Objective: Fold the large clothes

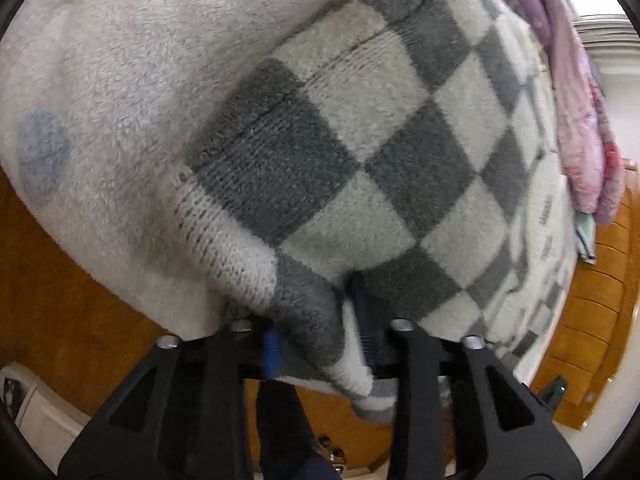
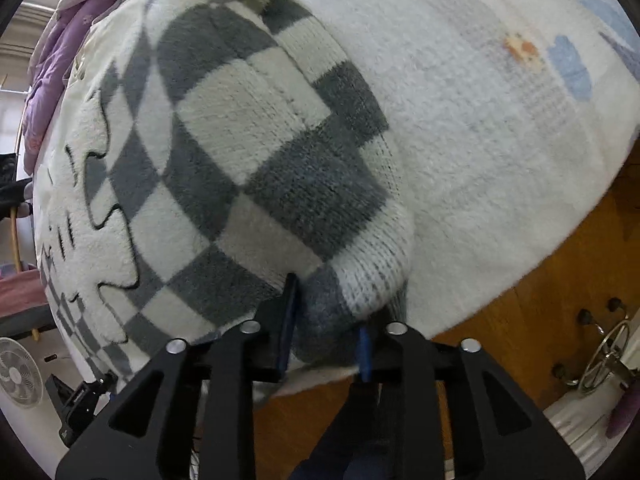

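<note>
A thick knit sweater (image 1: 360,140) in grey and white checks lies spread on a white fleece blanket (image 1: 120,60). In the right wrist view the same sweater (image 2: 240,140) shows a white patch with a black outline at its left. My left gripper (image 1: 320,340) has a bunched grey and white corner of the sweater filling the gap between its blue pads, and some of the cloth hangs below the fingers. My right gripper (image 2: 326,336) stands narrower, its pads against a grey bulge of another corner. Both point steeply down at the near edge.
The blanket (image 2: 480,140) covers a wide soft surface that ends at orange-brown wood (image 1: 60,280). Purple and pink clothes (image 1: 576,100) are piled at the far edge. A white fan (image 2: 16,376) and a metal rack (image 2: 608,356) stand on the floor. A person's dark leg (image 1: 288,420) is below.
</note>
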The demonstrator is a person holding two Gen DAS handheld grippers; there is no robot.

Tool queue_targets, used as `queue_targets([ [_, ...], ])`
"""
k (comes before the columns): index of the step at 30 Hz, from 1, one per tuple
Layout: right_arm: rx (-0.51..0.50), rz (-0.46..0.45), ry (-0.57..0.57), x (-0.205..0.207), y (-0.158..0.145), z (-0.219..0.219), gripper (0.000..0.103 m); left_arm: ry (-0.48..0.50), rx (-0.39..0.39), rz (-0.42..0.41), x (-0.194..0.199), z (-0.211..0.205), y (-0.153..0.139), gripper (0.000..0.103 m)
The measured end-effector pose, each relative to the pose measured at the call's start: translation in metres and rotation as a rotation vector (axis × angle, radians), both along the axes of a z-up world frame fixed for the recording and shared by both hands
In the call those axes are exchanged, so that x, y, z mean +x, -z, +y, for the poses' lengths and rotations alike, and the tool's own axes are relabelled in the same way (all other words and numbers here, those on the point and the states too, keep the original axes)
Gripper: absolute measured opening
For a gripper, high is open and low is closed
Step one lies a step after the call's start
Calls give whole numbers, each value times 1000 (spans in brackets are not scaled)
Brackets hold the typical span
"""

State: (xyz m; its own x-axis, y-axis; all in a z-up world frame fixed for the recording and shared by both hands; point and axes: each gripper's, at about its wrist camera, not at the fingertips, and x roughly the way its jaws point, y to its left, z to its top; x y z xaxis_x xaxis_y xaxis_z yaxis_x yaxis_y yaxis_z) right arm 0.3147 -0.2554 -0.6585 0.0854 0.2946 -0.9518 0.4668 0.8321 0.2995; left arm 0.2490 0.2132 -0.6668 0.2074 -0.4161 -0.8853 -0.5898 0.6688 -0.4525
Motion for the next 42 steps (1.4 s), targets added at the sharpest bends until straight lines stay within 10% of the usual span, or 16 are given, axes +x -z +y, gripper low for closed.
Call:
queue_targets([
  [2,-61,19,-21,-1,-21,1,32,-24,-10,-7,-7,5,-9,81],
  [6,-211,1,-136,2,-74,16,35,-60,-14,-32,-26,19,-23,82],
  [11,-99,-212,-428,60,-112,111,6,-129,0,-21,-57,41,-21,83],
  [16,20,-298,-491,142,-96,205,0,-189,-20,-26,-72,53,-16,83],
  [24,-16,-82,-488,215,-4,242,0,-239,-66,-46,-86,54,-7,84],
  [31,40,-32,-529,141,-29,236,0,-252,-89,-57,-91,51,-1,84],
  [42,87,-20,-505,75,15,226,0,-235,-140,-34,-84,32,19,78],
])
